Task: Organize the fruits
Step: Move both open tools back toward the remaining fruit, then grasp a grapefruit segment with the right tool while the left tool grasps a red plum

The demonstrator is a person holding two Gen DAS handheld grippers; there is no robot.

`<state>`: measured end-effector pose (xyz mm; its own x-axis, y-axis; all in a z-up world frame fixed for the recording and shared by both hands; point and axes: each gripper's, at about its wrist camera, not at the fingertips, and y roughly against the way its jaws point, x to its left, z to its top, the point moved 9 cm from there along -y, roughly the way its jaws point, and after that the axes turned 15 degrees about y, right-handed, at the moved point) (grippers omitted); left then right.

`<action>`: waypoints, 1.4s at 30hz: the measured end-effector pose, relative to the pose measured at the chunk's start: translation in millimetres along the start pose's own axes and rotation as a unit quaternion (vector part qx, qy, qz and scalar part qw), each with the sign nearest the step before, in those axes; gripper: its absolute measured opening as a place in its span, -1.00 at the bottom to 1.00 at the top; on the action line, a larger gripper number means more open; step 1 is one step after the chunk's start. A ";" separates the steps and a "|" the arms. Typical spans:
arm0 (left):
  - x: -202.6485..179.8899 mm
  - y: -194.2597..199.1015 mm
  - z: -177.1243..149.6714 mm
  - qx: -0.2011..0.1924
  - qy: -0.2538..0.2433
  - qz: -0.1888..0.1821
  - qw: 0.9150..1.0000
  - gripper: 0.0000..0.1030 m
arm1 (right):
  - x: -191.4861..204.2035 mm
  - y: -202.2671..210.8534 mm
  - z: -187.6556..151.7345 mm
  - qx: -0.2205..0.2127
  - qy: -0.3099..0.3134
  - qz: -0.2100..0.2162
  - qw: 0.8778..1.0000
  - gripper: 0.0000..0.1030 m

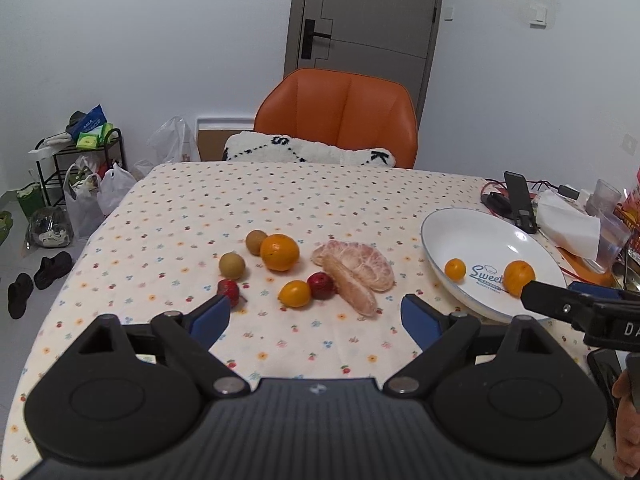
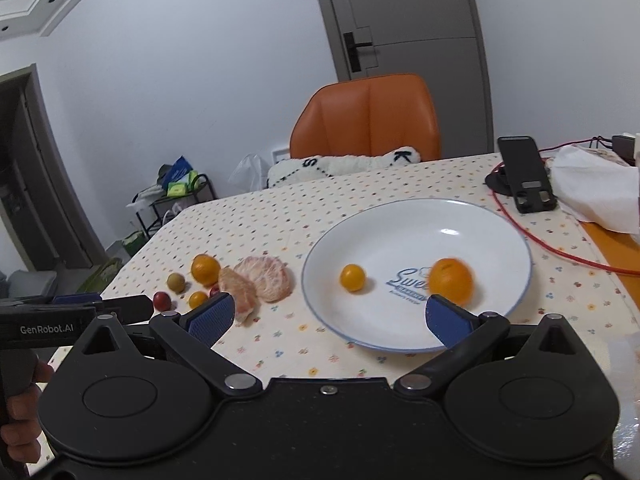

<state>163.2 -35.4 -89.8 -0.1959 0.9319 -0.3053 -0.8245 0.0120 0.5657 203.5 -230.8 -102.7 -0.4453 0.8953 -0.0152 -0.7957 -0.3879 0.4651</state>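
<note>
Right gripper [image 2: 330, 318] sits low over the near rim of the white plate [image 2: 500, 224], jaws spread wide, nothing between them. Left gripper [image 1: 316, 314] is likewise released and empty, hovering over the tablecloth [image 1: 180, 200] just short of the loose fruit. Progress, as I read it: two pieces are in the plate, a small orange [image 2: 352, 277] and a bigger orange [image 2: 451, 280], blurred, possibly rolling. Outside it are a large orange [image 1: 279, 252], a small one [image 1: 295, 294], two brown fruits [image 1: 232, 266], two red ones [image 1: 321, 285] and the peeled pomelo [image 1: 356, 270]. Roughly a quarter done.
</note>
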 end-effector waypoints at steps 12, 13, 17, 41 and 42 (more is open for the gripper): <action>25.7 -2.4 -0.8 -0.002 0.025 0.003 1.000 0.75 | 24.6 -6.8 1.1 0.001 0.022 0.036 0.999 0.93; 27.3 -3.4 -0.5 -0.001 0.027 0.002 1.000 0.75 | 25.8 -7.9 1.5 0.001 0.022 0.035 0.999 0.89; 31.4 -5.0 0.8 -0.006 0.030 -0.003 1.000 0.72 | 30.6 -14.6 2.4 0.004 0.021 0.046 0.999 0.64; 55.7 -50.0 5.4 0.016 0.049 -0.007 0.999 0.16 | 69.3 -72.0 8.3 0.045 0.045 0.104 0.992 -0.11; 57.8 -52.3 6.6 0.016 0.050 -0.005 0.999 0.15 | 70.4 -74.5 8.6 0.046 0.046 0.105 0.992 -0.12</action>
<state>198.5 20.2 -131.9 -0.2407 0.8912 -0.3845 -0.8098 0.0340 0.5858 234.9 -136.9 -130.7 -0.6364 0.7712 0.0127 -0.6417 -0.5386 0.5460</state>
